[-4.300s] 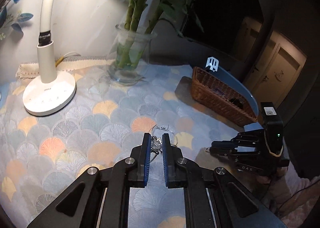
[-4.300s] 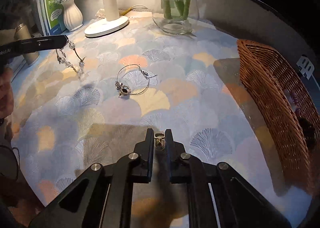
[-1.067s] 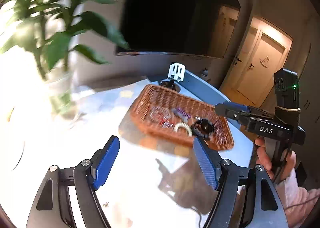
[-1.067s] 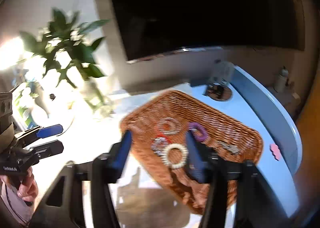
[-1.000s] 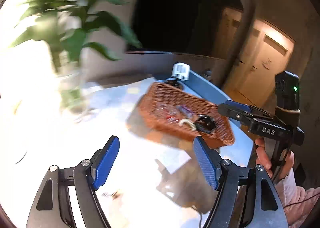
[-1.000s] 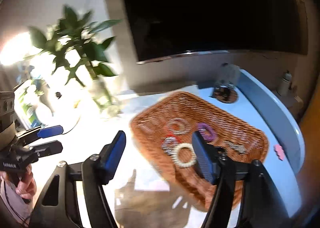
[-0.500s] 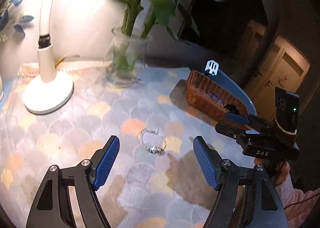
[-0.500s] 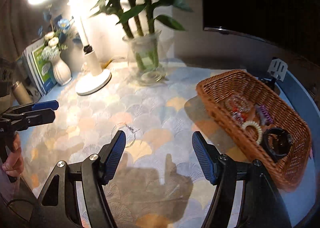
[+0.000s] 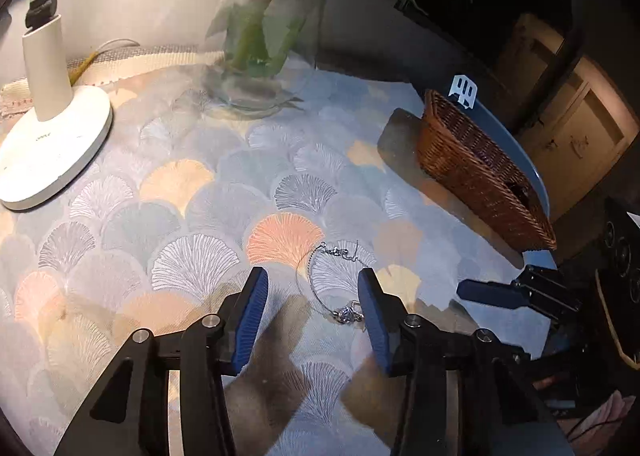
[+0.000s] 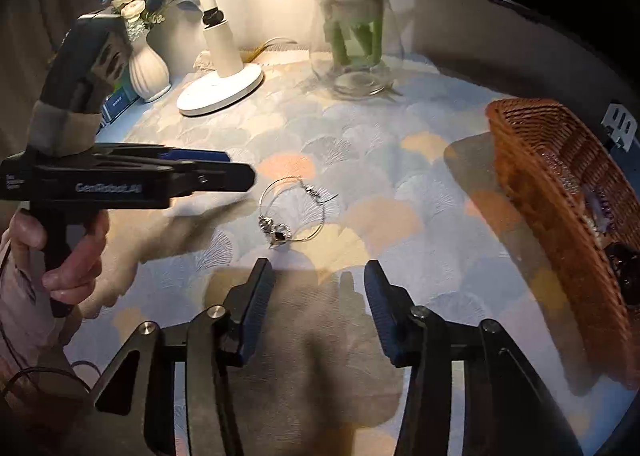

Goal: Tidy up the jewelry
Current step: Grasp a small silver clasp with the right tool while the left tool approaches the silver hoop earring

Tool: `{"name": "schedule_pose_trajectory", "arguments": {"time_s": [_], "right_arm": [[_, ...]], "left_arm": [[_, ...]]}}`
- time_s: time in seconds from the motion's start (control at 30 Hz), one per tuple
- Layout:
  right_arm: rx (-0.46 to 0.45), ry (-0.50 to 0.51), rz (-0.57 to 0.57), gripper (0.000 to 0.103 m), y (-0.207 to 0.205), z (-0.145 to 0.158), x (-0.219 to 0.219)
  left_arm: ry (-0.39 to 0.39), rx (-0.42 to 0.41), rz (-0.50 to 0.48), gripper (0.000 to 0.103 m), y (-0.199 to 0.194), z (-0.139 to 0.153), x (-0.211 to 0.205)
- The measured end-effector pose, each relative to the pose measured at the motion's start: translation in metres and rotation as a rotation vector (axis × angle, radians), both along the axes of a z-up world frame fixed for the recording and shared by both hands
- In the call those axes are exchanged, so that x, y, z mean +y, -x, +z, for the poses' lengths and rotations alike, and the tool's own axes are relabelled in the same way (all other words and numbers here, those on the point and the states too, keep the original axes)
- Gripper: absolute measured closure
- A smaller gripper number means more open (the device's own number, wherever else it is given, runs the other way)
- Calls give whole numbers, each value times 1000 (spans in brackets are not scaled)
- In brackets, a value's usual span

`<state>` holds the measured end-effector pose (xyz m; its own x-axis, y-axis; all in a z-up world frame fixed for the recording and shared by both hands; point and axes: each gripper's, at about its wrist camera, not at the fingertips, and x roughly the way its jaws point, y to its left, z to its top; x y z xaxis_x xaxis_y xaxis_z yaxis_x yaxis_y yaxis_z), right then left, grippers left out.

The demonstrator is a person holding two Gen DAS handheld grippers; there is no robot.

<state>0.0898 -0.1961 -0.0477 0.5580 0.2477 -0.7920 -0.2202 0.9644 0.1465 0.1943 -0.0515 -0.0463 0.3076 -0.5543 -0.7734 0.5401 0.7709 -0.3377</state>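
A thin silver bracelet (image 9: 334, 284) with a small charm lies on the patterned tablecloth; it also shows in the right wrist view (image 10: 294, 210). My left gripper (image 9: 312, 308) is open and empty, low over the cloth, with the bracelet between its fingertips. My right gripper (image 10: 318, 288) is open and empty, just short of the bracelet. The wicker basket (image 10: 560, 192) at the right holds several jewelry pieces; it also shows in the left wrist view (image 9: 476, 172).
A white desk lamp (image 9: 48, 136) stands at the back left and a glass vase (image 9: 268, 52) with green stems at the back. A white flower vase (image 10: 146, 60) stands beyond the lamp. The blue table edge (image 9: 520, 152) runs behind the basket.
Both grippers have come down from above the basket to the tablecloth and closed in on the bracelet. Both stay open and empty.
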Motion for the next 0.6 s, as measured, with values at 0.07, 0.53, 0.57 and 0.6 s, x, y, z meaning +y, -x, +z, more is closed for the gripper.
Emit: {"name": "schedule_pose_trajectory", "arguments": {"time_s": [0.07,0.53,0.57,0.6], "right_arm": [[29,-28,12,54,-6,-7,7],[34,-57,-18,66,-37,-24,30],[25,-42,-22,67,-38,-24,33],[19,-29,-23,67,-38,-24,35]], "left_arm": [[5,14,-4,57,-6,-8,-4],[67,22,-18,77,-16,-23,-5],[69,19,-18,77,-15,-23,-5],[67,16,-18,77,-15,-23,-5]]}}
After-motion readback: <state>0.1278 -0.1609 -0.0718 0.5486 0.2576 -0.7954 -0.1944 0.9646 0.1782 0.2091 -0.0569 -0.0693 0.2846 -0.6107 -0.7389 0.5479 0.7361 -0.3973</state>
